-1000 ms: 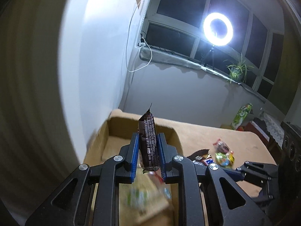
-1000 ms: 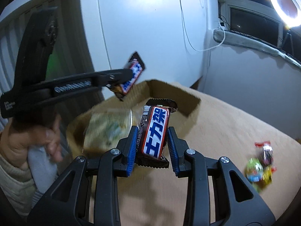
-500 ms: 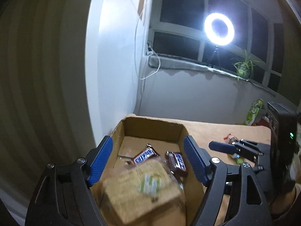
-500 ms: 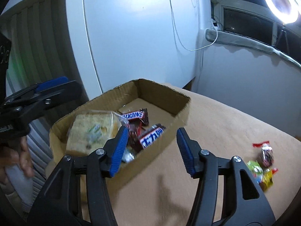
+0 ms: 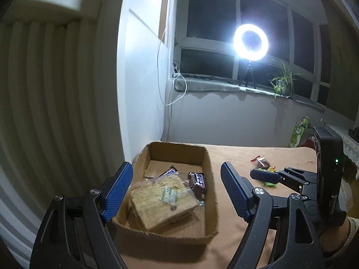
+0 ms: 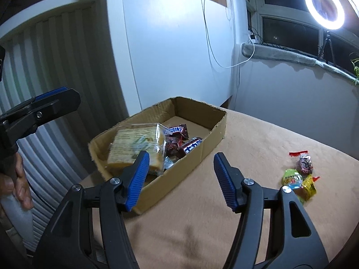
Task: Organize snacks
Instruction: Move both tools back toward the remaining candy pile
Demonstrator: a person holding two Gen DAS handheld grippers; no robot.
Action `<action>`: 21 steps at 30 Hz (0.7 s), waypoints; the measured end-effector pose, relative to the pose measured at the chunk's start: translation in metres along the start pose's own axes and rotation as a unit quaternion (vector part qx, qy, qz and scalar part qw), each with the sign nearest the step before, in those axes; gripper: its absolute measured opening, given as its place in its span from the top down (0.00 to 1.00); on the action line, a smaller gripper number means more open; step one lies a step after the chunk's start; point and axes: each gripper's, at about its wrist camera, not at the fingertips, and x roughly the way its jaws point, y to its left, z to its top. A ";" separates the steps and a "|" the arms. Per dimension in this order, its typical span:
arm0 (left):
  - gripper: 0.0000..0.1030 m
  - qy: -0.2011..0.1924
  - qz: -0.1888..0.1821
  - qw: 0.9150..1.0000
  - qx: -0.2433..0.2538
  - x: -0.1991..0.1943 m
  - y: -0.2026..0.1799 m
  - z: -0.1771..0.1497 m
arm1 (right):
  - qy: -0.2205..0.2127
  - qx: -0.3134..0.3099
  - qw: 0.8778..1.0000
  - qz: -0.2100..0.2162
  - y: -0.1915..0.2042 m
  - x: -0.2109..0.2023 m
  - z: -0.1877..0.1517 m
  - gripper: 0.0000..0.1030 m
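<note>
A shallow cardboard box (image 5: 207,163) (image 6: 218,126) stands on the tan table near the white wall. In it lie a clear-wrapped cracker pack (image 5: 162,200) (image 6: 136,144) and several Snickers bars (image 5: 197,179) (image 6: 177,131). My left gripper (image 5: 176,182) is open and empty above the box's near end. My right gripper (image 6: 180,168) is open and empty beside the box's right wall; it also shows in the left wrist view (image 5: 264,176). A small pile of wrapped candies (image 6: 299,177) (image 5: 263,163) lies on the table to the right.
The table (image 6: 246,139) has a tan cloth. A white cabinet (image 6: 168,51) and a ribbed radiator panel (image 6: 51,71) stand behind the box. A ring light (image 5: 250,40) and a plant (image 5: 281,83) are on the windowsill. A green bag (image 5: 298,132) is far right.
Both grippers opened and dropped their Snickers bars into the box. They have since drawn back from the box, still open.
</note>
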 end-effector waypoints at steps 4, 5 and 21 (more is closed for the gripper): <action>0.22 -0.009 0.004 1.000 0.017 -0.016 -0.015 0.004 | -0.009 0.002 1.000 -0.003 0.003 -0.020 -0.006 0.37; 0.21 -0.013 0.005 1.000 0.021 -0.021 -0.018 0.004 | -0.010 0.003 1.000 -0.004 0.004 -0.023 -0.006 0.35; 0.20 -0.029 -0.017 0.998 0.061 -0.046 -0.052 0.006 | -0.029 0.028 0.999 -0.026 -0.012 -0.067 -0.026 0.34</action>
